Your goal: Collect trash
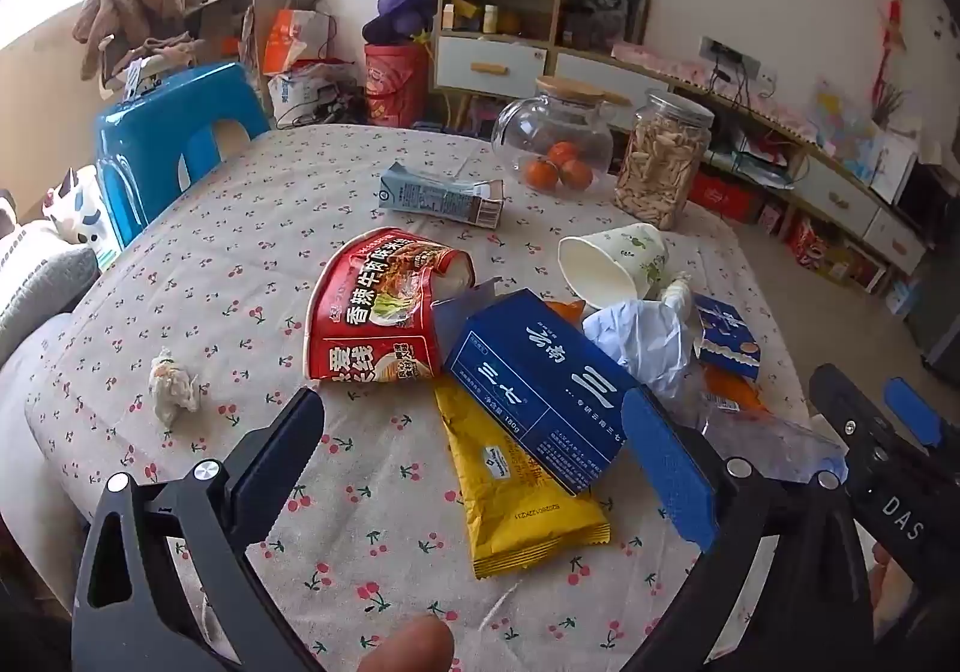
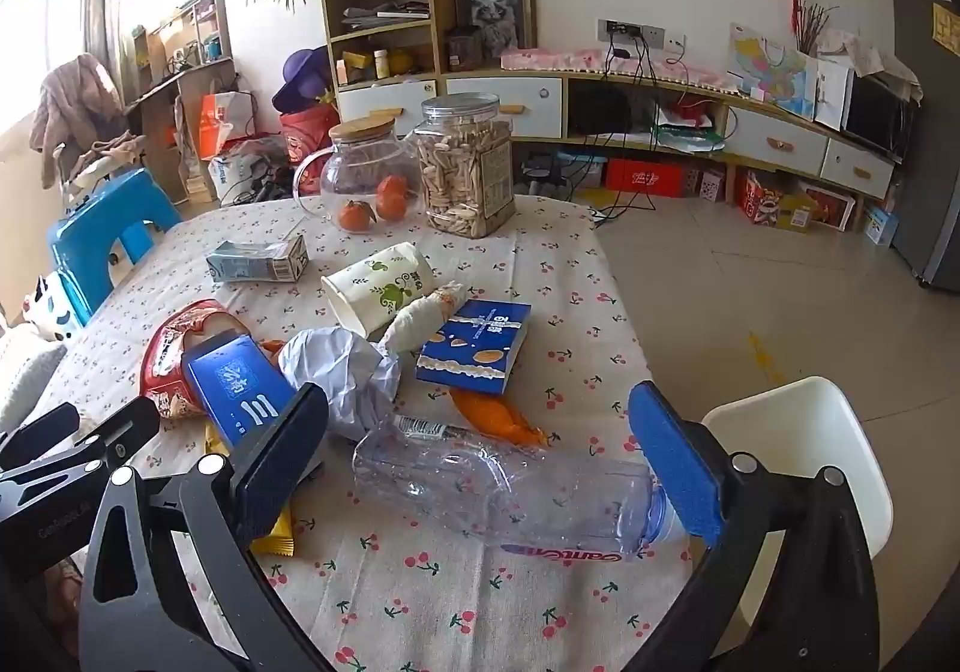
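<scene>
Trash lies on the cherry-print tablecloth (image 1: 252, 264). In the left wrist view my left gripper (image 1: 474, 462) is open above a yellow wrapper (image 1: 516, 498) and a long blue box (image 1: 540, 390), beside a red noodle cup (image 1: 378, 312). A crumpled tissue (image 1: 173, 385) lies to the left. In the right wrist view my right gripper (image 2: 480, 462) is open around a clear plastic bottle (image 2: 510, 486) lying on its side. Beyond it lie an orange wrapper (image 2: 498, 420), a small blue box (image 2: 474, 345), crumpled paper (image 2: 342, 372), a paper cup (image 2: 378, 285) and a milk carton (image 2: 258, 261).
A glass jar with oranges (image 2: 366, 186) and a plastic jar of snacks (image 2: 468, 168) stand at the table's far edge. A blue stool (image 2: 102, 240) is at the left, a white chair (image 2: 804, 450) at the right. Cabinets line the back wall.
</scene>
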`<state>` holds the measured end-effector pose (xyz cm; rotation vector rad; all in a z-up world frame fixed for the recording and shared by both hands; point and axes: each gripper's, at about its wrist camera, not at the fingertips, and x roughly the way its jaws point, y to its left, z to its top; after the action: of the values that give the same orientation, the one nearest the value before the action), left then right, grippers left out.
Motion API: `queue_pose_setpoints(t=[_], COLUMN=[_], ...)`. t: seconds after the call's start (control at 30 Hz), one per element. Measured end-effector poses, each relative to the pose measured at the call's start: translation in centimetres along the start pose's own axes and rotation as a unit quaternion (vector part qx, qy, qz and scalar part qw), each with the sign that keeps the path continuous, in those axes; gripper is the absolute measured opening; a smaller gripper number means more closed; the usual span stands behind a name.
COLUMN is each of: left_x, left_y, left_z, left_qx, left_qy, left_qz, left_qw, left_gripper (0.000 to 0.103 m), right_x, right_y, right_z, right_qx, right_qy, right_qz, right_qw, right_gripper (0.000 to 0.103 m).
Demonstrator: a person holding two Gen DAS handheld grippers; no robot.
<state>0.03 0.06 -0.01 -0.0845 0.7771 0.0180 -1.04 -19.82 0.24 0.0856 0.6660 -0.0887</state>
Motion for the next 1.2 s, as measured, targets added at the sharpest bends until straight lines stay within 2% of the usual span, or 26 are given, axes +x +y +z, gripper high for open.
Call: queue_pose_setpoints(t=[0.17, 0.23, 1.2], left_x=[-0.1, 0.3, 1.4], left_y=[-0.6, 0.1, 1.0], left_z=[-0.2, 0.0, 0.0], left_qx=[0.008, -0.007, -0.021], left_qy=[-0.003, 0.011, 0.032], left_qz=[0.003, -0.007, 0.002], left_qw=[1.0, 0.9999, 0.9993], left_gripper=[0.097, 0.097, 0.097], right_x=[-0.1, -0.2, 1.3], right_y=[0.1, 0.2, 0.7], right_z=[0.2, 0.3, -0.4], right_qx=[0.01, 0.009, 0.004], right_qy=[0.004, 0.005, 0.022], right_qz=[0.008, 0.008, 0.006], right_qw=[1.0, 1.0, 1.0], right_gripper=[0.096, 0.096, 0.096])
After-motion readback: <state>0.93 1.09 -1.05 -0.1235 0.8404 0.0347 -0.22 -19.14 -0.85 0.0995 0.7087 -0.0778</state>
